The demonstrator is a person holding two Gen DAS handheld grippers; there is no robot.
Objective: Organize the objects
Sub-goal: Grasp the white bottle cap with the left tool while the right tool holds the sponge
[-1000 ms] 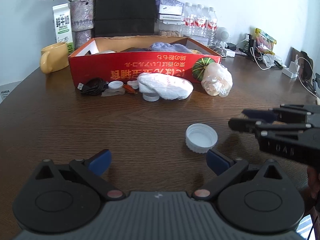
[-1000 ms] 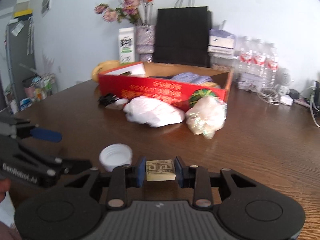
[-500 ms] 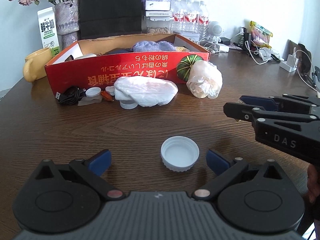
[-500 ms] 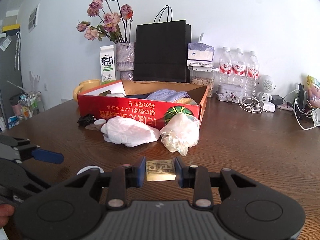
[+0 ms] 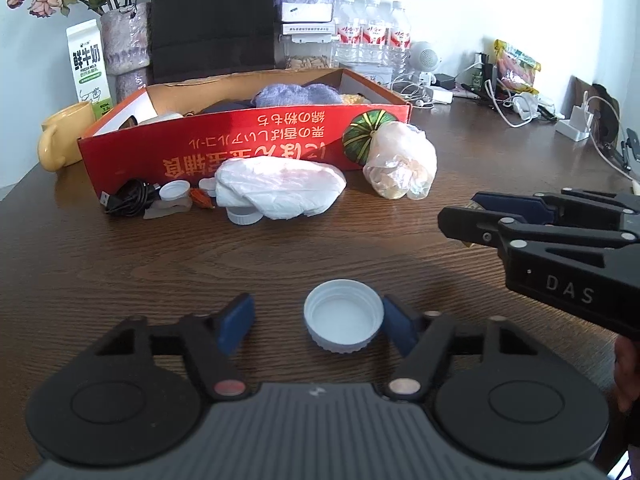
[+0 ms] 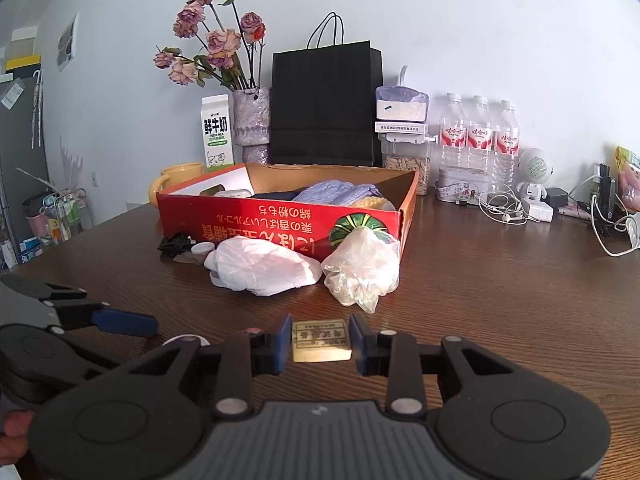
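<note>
Left gripper was closing around the white cap, maybe touching one side; right gripper clamped a small tan block.

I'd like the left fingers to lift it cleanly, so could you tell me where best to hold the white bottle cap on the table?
Grip the white bottle cap across its ribbed side wall, from above. It lies open side up on the table, its thin rim facing upward. The left gripper already straddles it, jaws closing.
</note>
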